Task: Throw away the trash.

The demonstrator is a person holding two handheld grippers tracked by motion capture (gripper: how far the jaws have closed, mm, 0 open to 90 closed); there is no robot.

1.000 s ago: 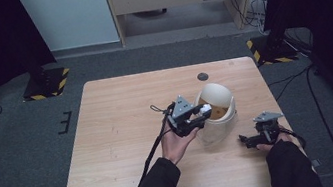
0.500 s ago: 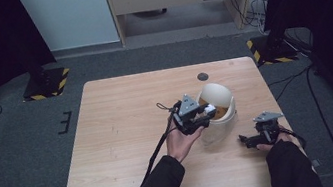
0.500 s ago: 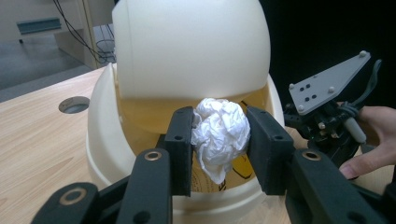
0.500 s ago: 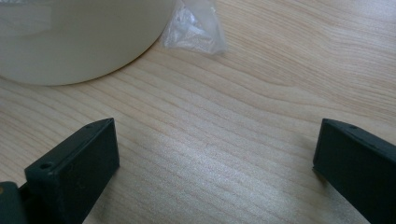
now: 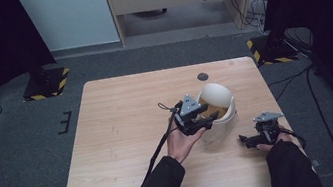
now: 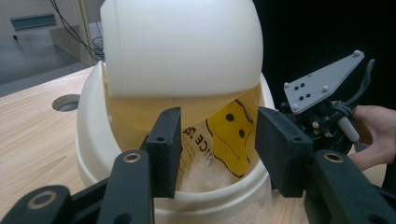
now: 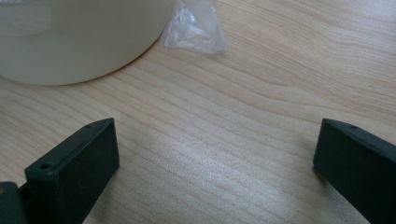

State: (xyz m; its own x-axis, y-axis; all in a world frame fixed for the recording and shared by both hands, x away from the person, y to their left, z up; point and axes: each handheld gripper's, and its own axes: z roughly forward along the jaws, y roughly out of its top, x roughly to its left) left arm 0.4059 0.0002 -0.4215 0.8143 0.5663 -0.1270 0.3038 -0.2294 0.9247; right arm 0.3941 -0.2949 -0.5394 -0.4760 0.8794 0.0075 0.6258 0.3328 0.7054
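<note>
A white bin [image 5: 217, 133] with a domed swing lid [image 5: 218, 95] stands right of the table's middle. The lid [image 6: 182, 46] is tilted back, and a yellow bag [image 6: 233, 135] with a printed face lines the inside. My left gripper [image 5: 211, 117] hangs at the bin's mouth; its jaws [image 6: 217, 144] have just been opening and stand apart with nothing pressed between them. My right gripper [image 5: 244, 140] rests low on the table right of the bin, open [image 7: 215, 154] over bare wood. The bin's wall [image 7: 70, 42] is just beyond it.
A round cable hole [image 5: 203, 76] sits in the wooden table [image 5: 125, 130] behind the bin. A scrap of clear plastic [image 7: 194, 28] lies by the bin's base. The right hand's gripper [image 6: 322, 116] is close beside the bin. Dark floor surrounds the table.
My left gripper's jaws, shut in both earlier frames, now stand apart at the bin's opening. The hand edged slightly toward the bin. The right gripper has not moved.
</note>
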